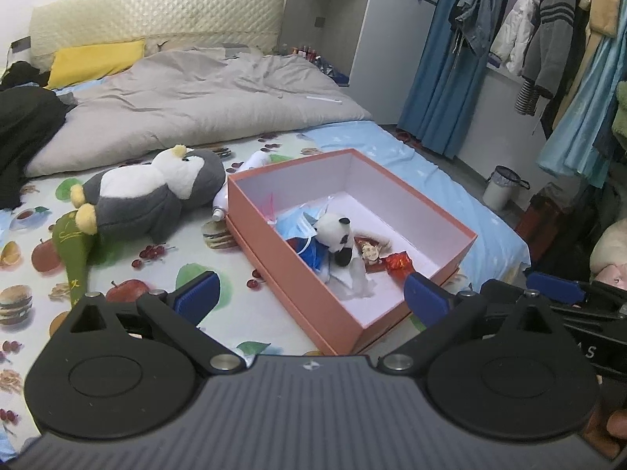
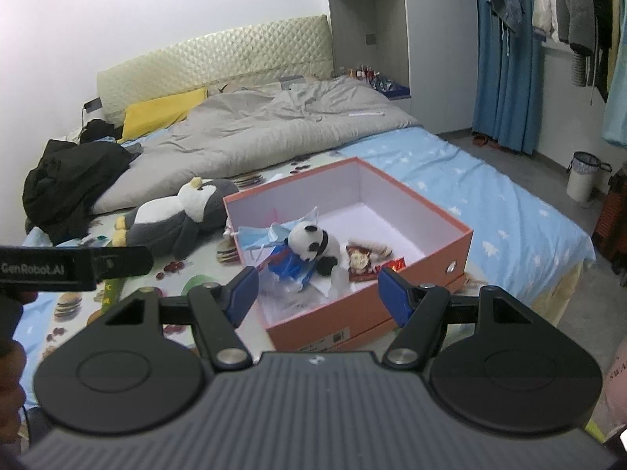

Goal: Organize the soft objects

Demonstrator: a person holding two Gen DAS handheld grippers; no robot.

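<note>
Bed (image 2: 490, 203) carries everything. Grey quilt (image 2: 274, 125) bunched toward headboard, leaving printed sheet free as work area. Pink box (image 2: 458, 250) open near bed edge, serving as bin: panda plush (image 2: 313, 248), face masks (image 2: 258, 235) and red wrapper (image 1: 397, 263) already inside. Penguin plush (image 1: 156, 192) lies on sheet just left of box, I judge next. My left gripper (image 1: 309, 293) and right gripper (image 2: 317, 293): jaws spread, empty, hovering before box.

"GenRobot.AI" on left gripper (image 2: 74, 266)
</note>
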